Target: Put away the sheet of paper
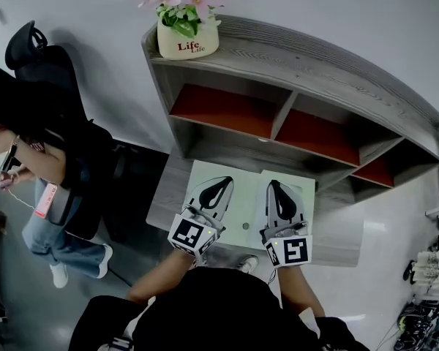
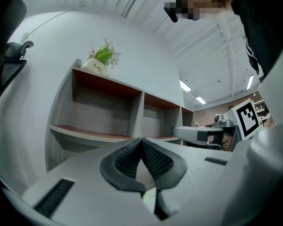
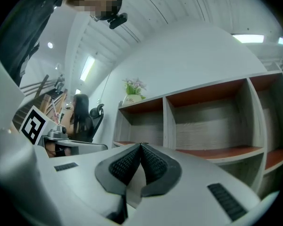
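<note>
While left gripper (image 1: 220, 184) & right gripper (image 1: 275, 189) hover w/ jaws shut tip to tip, seemingly empty, sheet of paper (image 1: 246, 209) lies on counter (image 1: 167, 205) directly beneath both, long axis L-R, equally near each; shelf (image 1: 278, 115) straight ahead.

Flowerpot (image 1: 188, 39) atop shelf unit (image 1: 336, 72) at left, sheet of paper (image 1: 245, 189) before it

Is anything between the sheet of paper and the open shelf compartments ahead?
Nothing visible does. The sheet of paper is right before the shelf, whose facing compartments look empty; the flower pot stands on its top, aside.
</note>
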Motion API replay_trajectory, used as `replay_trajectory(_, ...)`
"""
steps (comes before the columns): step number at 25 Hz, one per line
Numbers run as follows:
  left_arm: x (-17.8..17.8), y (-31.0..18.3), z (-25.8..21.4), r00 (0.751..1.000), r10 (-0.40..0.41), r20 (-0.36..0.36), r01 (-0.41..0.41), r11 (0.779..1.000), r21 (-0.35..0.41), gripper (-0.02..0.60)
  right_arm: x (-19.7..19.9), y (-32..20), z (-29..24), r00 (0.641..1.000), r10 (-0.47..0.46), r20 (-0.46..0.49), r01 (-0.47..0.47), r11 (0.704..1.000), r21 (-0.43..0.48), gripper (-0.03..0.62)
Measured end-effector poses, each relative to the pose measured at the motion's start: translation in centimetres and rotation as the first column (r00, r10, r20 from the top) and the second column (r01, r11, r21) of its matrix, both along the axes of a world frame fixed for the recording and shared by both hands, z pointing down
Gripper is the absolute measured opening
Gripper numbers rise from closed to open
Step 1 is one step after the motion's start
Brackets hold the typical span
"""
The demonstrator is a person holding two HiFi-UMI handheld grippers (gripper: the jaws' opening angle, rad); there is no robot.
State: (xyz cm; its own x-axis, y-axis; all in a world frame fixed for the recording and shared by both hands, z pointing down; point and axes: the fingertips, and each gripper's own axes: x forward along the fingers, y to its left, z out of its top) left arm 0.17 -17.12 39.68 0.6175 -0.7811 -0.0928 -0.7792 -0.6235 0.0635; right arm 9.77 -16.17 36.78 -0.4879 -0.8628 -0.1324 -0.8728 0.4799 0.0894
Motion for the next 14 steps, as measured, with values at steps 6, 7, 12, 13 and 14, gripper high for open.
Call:
replay_trajectory(6, 0.3, 0.3, 0.1, 1.000, -0.015, 0.009, 0.015, 0.999, -0.039, 0.008, -0.5, 0.1, 0.0, 1.000, -0.009, -0.020, 0.009, 1.000, 0.012, 0.021)
replay_trajectory(7, 0.4, 0.4, 0.0, 1.000, -0.017, 0.019, 0.018, 0.999, -0.035, 0.008, -0.5, 0.2, 0.1, 1.000, -0.008, -0.019, 0.008, 1.000, 0.005, 0.021)
replay_trajectory(12, 0.8, 0.4, -0.2, 1.000, -0.013, 0.016, 0.013, 0.999, -0.031, 0.008, -0.5, -0.1, 0.5, 1.000, 0.012, -0.015, -0.012, 1.000, -0.025, 0.021)
replay_trajectory(13, 0.9, 0.4, -0.1, 1.000, -0.010, 0.009, 0.010, 0.999, -0.035, 0.008, -0.6, -0.1, 0.7, 1.000, 0.011, -0.018, -0.012, 1.000, -0.025, 0.021)
replay_trajectory(14, 1.0, 0.4, -0.1, 1.000, -0.007, 0.002, 0.007, 0.999, -0.040, 0.008, -0.6, -0.1, 0.8, 1.000, 0.011, -0.021, -0.011, 1.000, -0.026, 0.021)
